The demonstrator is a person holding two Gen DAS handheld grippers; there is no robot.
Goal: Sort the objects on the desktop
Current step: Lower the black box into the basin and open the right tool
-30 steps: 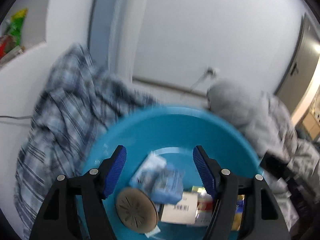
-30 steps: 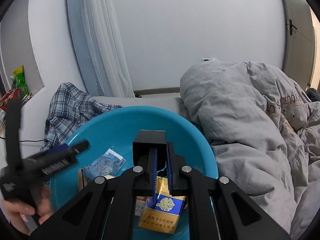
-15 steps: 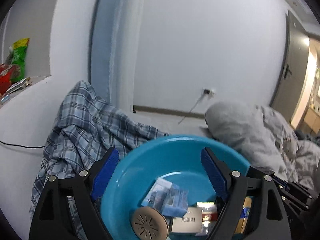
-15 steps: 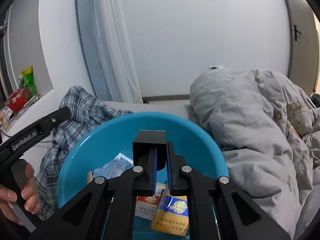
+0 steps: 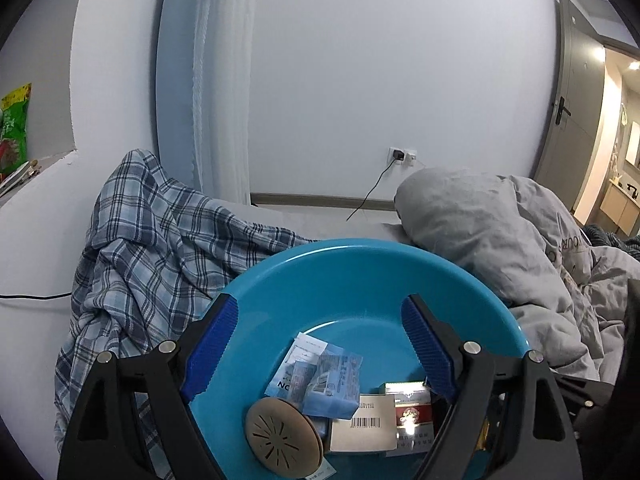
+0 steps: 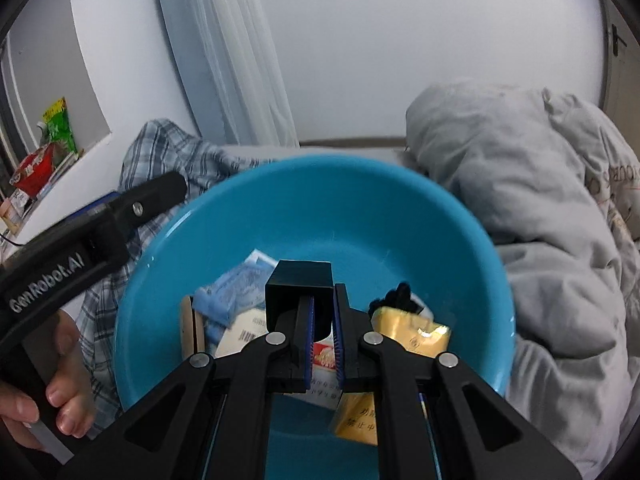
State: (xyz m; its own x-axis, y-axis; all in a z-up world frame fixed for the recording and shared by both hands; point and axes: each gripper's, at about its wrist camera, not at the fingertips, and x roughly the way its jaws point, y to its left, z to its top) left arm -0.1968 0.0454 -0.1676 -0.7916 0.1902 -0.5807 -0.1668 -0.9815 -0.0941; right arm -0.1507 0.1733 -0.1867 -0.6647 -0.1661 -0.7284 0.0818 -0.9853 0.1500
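Over the blue basin (image 5: 360, 280), left tongs (image 5: 320, 344) have just spread wide, empty, tissue pack (image 5: 332, 384) dropped inside; right tongs (image 6: 322, 336) dip in, pinched together.

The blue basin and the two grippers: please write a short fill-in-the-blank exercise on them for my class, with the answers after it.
1. The small items lie inside a round basin coloured ____.
2. The left gripper has its jaws ____, nothing between the pads.
3. The right gripper is shut on a small ____ box.
4. The cloth left of the basin has a ____ pattern.

Answers: blue; open; black; plaid
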